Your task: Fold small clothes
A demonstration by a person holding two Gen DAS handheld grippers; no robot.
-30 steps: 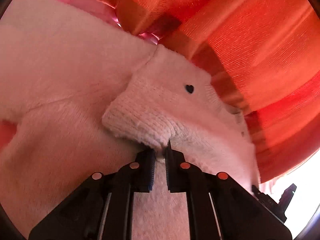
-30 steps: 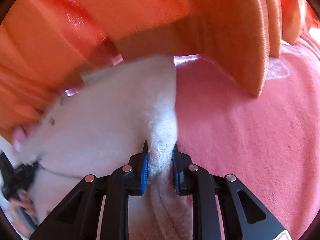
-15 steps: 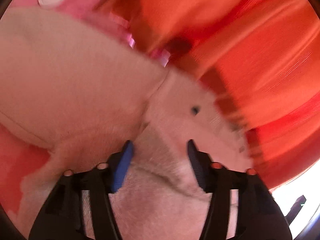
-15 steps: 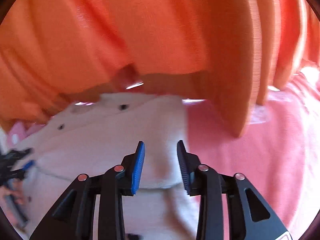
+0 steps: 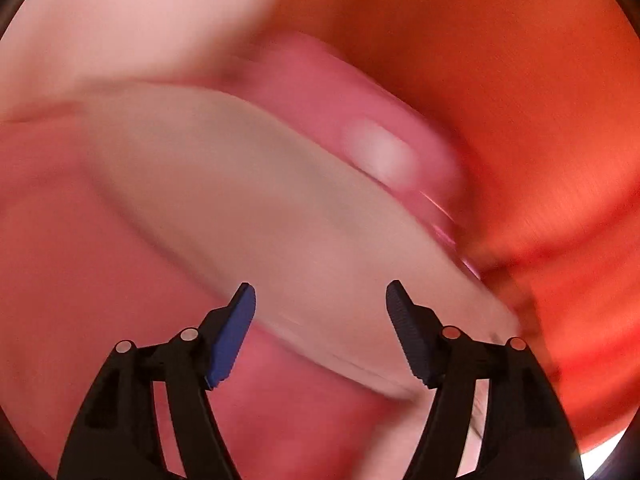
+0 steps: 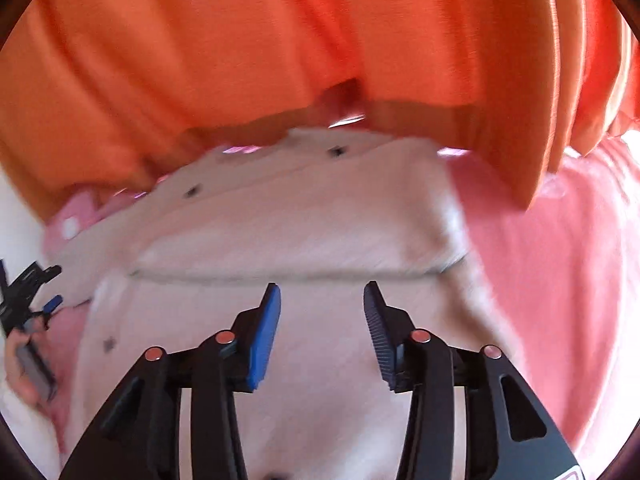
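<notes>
A small cream fluffy cardigan [image 6: 304,224] with dark buttons lies folded on a pink bed cover [image 6: 560,264]. In the right wrist view my right gripper [image 6: 322,296] hovers above its near part, jaws opening, nothing between the pads. The left gripper [image 6: 32,296] shows at that view's left edge, held by a hand. In the blurred left wrist view my left gripper [image 5: 320,300] has its jaws opening wide over the edge of the cream cardigan [image 5: 256,200], with no cloth pinched between the pads.
Orange curtains [image 6: 280,48] hang right behind the cardigan and fill the back of both views. A pink cloth with white dots [image 5: 360,120] lies beyond the cardigan's left end. Pink cover stretches to the right.
Both grippers let go of the cardigan and opened. The left one swung away leftwards and its view blurred. The right one drew back and rose, so the folded cardigan shows whole.
</notes>
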